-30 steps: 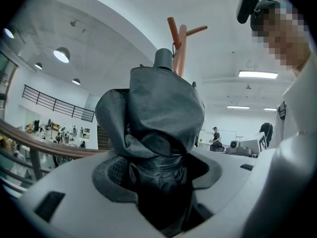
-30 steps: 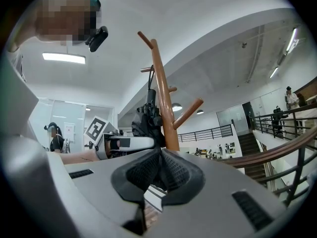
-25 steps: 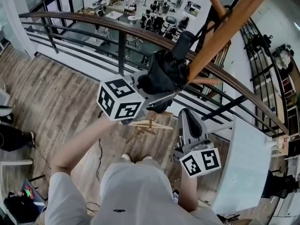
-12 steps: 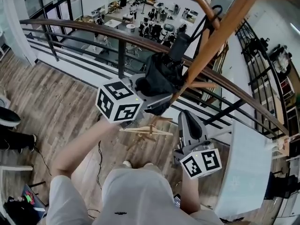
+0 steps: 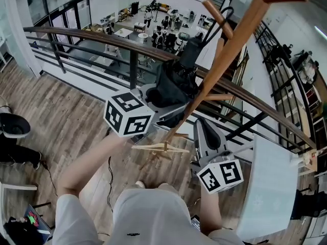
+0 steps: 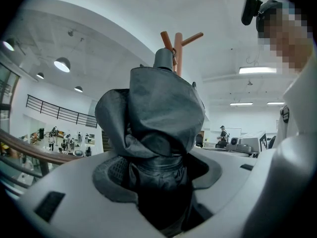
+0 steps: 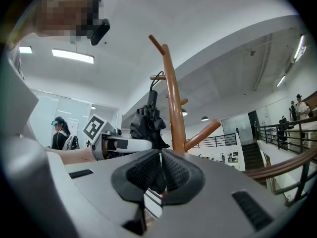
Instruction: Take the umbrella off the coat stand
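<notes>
- My left gripper (image 6: pixel 161 180) has its fingers clenched on the folded black umbrella (image 6: pixel 158 118), low on the bundled canopy.
- My right gripper (image 7: pixel 159 171) waits alongside, its fingers pressed together on nothing.
- The umbrella hangs against the wooden coat stand (image 5: pixel 230 50), its strap (image 5: pixel 229 10) apparently looped over a peg (image 5: pixel 214 15).
- Gripped, not yet freed: lifting the strap clear of the peg looks to be what remains.

Lab building: a mezzanine railing (image 5: pixel 127 41) overlooks a hall of workstations (image 5: pixel 164 28).
</notes>
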`<state>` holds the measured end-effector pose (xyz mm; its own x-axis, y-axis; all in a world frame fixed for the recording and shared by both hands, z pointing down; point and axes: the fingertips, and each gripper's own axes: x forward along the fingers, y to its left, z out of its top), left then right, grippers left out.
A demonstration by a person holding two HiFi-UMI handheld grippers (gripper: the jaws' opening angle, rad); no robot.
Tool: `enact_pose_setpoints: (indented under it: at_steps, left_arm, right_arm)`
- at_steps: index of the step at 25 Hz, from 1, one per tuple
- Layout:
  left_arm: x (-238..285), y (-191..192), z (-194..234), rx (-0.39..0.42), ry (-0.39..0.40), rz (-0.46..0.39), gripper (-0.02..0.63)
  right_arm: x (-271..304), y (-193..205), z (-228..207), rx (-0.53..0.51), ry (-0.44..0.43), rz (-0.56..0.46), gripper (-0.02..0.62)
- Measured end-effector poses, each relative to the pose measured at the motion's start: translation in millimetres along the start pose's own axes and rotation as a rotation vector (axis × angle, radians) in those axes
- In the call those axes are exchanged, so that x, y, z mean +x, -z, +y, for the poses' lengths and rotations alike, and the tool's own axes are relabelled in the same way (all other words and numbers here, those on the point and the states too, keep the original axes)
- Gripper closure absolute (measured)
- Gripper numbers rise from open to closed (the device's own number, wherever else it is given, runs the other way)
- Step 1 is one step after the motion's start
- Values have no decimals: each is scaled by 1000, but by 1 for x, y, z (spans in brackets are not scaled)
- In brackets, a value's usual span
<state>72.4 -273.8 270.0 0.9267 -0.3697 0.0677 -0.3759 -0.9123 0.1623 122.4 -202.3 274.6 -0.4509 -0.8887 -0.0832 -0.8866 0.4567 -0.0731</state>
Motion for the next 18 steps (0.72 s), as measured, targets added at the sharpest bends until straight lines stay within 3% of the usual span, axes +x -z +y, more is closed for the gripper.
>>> enact_pose_setpoints:
  at_steps: [6, 18]
  left_arm:
    - [-22, -27, 7, 13, -19, -14, 334]
    - [-29, -25, 9, 7, -65, -41, 334]
  right_arm:
    - [16, -22, 17, -8, -18, -14, 551]
    - [4, -6, 22, -16, -59, -2, 551]
